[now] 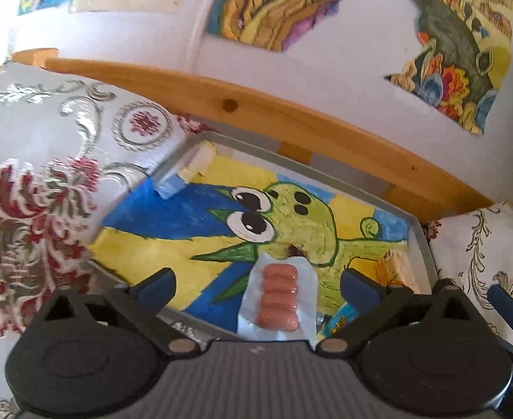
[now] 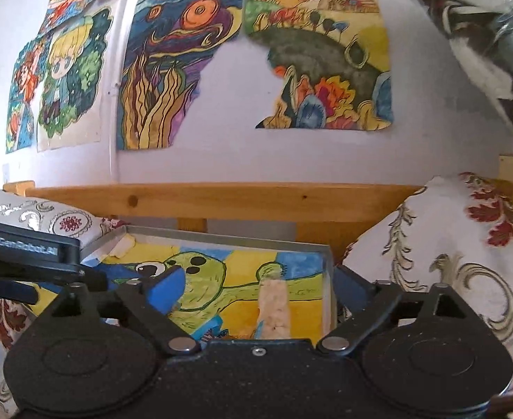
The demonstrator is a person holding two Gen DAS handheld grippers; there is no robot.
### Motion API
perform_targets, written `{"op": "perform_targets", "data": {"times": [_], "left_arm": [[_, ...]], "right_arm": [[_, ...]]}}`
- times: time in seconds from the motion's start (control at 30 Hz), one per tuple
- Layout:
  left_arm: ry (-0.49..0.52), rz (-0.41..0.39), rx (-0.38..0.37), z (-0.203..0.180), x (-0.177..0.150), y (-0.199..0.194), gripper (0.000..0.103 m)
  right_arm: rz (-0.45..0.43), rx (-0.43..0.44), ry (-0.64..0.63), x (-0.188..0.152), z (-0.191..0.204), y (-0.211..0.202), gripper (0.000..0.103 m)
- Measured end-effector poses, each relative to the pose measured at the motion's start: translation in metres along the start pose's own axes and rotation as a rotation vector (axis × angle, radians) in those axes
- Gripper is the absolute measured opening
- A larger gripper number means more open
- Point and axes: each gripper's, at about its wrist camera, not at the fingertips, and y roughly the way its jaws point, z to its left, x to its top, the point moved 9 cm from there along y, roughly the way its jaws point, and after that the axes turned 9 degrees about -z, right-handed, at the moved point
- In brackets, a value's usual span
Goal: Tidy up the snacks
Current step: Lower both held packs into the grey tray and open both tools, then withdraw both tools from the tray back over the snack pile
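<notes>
A clear packet of small pink sausages [image 1: 279, 295] lies on the painted floor of a grey-rimmed tray [image 1: 420, 241]. My left gripper [image 1: 258, 282] hangs over it, open, its blue fingertips wide on either side and not touching it. A yellow snack packet [image 1: 396, 267] and a blue-yellow wrapper [image 1: 340, 321] lie to its right. In the right wrist view a pale beige bar [image 2: 273, 305] lies in the tray [image 2: 328, 272]. My right gripper [image 2: 258, 289] stands open above the bar. The left gripper's body [image 2: 22, 255] shows at the left.
Floral cushions flank the tray on the left [image 1: 46, 174] and the right [image 2: 448, 262]. A wooden rail [image 1: 291, 118] runs behind it, below a white wall with coloured drawings [image 2: 186, 70]. A white and blue foam block [image 1: 186, 171] sits in the tray's far left corner.
</notes>
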Motion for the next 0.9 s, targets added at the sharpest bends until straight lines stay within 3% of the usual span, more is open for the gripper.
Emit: {"op": "perform_targets", "data": {"times": [0.13, 0.5, 0.9], "left_arm": [[-0.015, -0.024, 0.006, 0.007, 0.002, -0.020, 0.102], [-0.030, -0.088, 0.003, 0.029, -0.016, -0.092, 0.102], [0.059, -0.140, 0.002, 0.053, -0.047, -0.165, 0.102]], "right_arm": [[-0.011, 0.012, 0.034, 0.008, -0.001, -0.020, 0.102], [0.012, 0.044, 0.118, 0.021, 0.009, -0.086, 0.102], [0.053, 0.018, 0.164, 0.018, 0.016, -0.157, 0.102]]}}
